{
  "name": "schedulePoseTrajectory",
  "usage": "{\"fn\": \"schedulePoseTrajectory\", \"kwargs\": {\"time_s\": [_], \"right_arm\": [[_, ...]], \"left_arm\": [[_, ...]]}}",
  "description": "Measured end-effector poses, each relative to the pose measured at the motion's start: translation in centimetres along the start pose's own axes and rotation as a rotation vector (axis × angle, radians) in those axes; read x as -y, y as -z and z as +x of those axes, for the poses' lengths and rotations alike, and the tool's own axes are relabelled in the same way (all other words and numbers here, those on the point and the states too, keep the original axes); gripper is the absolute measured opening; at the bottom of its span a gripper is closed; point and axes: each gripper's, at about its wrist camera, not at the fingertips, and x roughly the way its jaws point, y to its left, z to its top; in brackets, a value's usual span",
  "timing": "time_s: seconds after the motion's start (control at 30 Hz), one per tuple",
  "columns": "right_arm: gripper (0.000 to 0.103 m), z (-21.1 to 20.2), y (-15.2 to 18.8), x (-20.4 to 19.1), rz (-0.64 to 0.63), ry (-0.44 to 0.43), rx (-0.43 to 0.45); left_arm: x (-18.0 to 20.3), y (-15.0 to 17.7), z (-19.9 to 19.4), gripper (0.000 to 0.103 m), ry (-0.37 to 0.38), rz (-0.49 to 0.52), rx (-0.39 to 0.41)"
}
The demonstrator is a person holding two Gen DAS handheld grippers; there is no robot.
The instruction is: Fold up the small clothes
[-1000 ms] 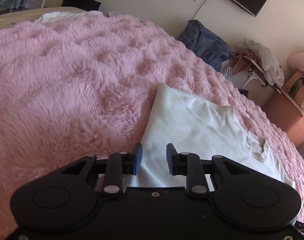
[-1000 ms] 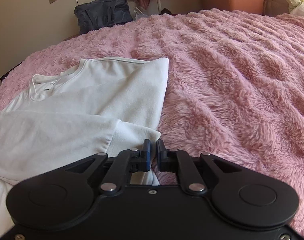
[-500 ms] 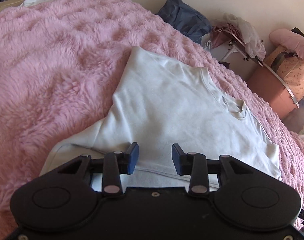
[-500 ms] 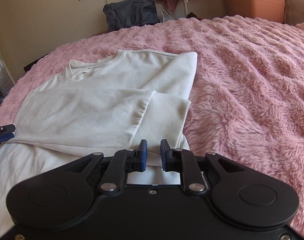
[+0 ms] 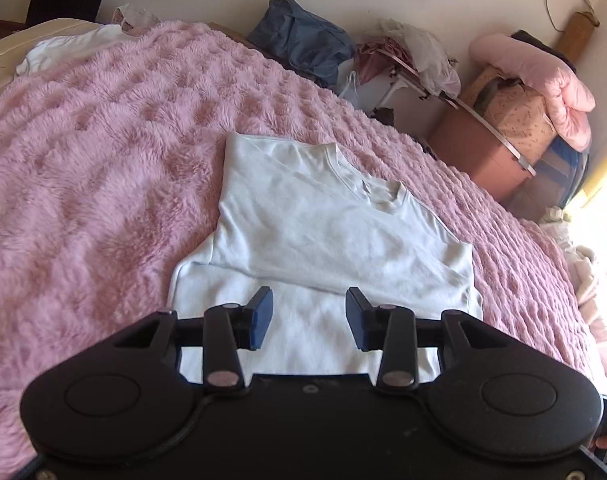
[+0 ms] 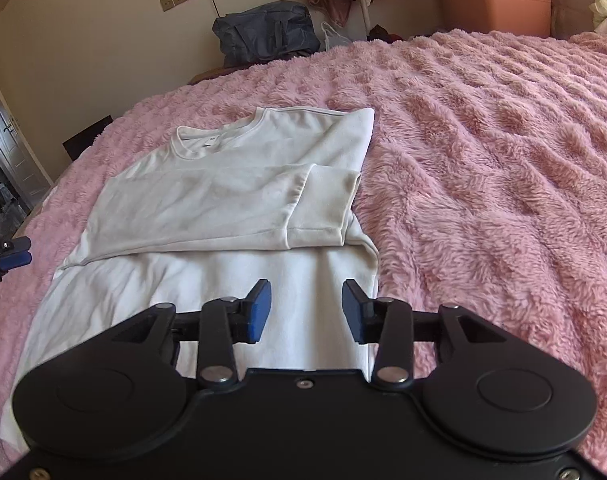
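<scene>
A white long-sleeved top (image 5: 323, 240) lies flat on the pink fluffy blanket (image 5: 83, 160), collar at the far end, both sleeves folded across its chest. In the right wrist view the top (image 6: 223, 208) has a cuffed sleeve lying across it. My left gripper (image 5: 307, 316) is open and empty above the top's lower part. My right gripper (image 6: 305, 310) is open and empty above the top's lower right part. The left gripper's blue fingertips (image 6: 11, 252) show at the left edge of the right wrist view, beside the top.
A dark blue bag (image 5: 303, 44) sits on the floor past the bed. A folding table with piled clothes (image 5: 407, 52) and a brown storage bin (image 5: 483, 152) stand by the wall. A white garment (image 5: 75, 44) lies at the bed's far corner.
Both grippers have opened wide and drawn back from the top. The right gripper let go of the sleeve, which now lies folded across the chest.
</scene>
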Motion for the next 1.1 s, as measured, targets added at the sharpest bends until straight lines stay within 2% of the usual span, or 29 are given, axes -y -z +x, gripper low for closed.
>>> {"fn": "schedulePoseTrajectory", "kwargs": {"time_s": [0.1, 0.17, 0.37, 0.67, 0.87, 1.1], "right_arm": [[0.042, -3.3, 2.1, -1.3, -0.061, 0.033, -0.029], [0.042, -5.0, 3.5, -1.9, -0.080, 0.042, -0.057], [0.043, -8.5, 7.3, -3.1, -0.096, 0.060, -0.158], [0.045, -10.3, 11.3, -3.2, -0.082, 0.053, -0.256], [0.047, -10.2, 12.5, -2.2, -0.041, 0.051, -0.298], [0.050, -9.4, 13.0, -1.7, -0.018, 0.039, -0.325]], "left_arm": [[-0.6, 2.3, -3.9, 0.041, -0.052, 0.031, -0.053], [-1.4, 4.1, -6.2, 0.041, -0.077, 0.016, -0.098], [-3.3, 8.8, -9.8, 0.041, -0.150, 0.008, -0.225], [-5.1, 11.9, -9.9, 0.041, -0.145, -0.038, -0.337], [-6.4, 12.8, -9.1, 0.041, -0.081, -0.121, -0.368], [-6.0, 13.1, -7.9, 0.040, -0.050, -0.105, -0.417]]}}
